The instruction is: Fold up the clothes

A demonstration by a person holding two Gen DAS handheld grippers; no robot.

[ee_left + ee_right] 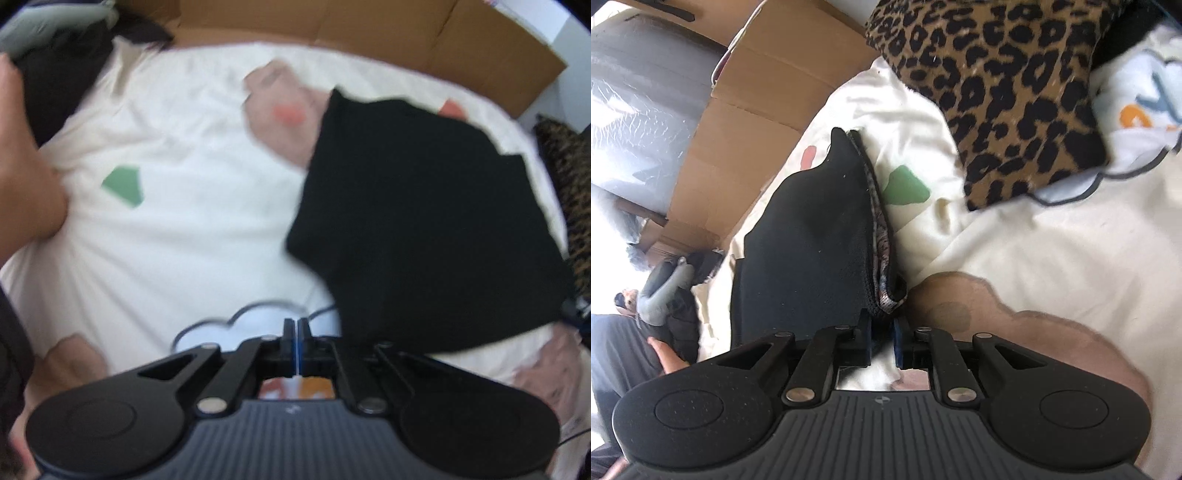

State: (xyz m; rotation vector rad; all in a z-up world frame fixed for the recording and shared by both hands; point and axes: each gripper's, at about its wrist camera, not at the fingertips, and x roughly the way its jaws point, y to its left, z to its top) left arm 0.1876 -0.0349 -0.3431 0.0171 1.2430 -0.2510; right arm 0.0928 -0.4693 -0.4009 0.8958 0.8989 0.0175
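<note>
Right wrist view: black garment [809,236], patterned lining exposed along its edge, is pinched at its near corner between the narrowly parted fingers of the right gripper [882,334] and extends forward-left over the cream bedsheet [1052,258]. Leopard-print pillow [1008,96] lies forward-right. Left gripper [294,332]: fingers pressed together, holding nothing; garment just forward-right.

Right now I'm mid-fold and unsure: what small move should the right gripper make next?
Probably carry the pinched edge across and lay it flat: the right gripper grips the black garment, lifted off the cream sheet, while the left gripper is shut, holding nothing.
</note>
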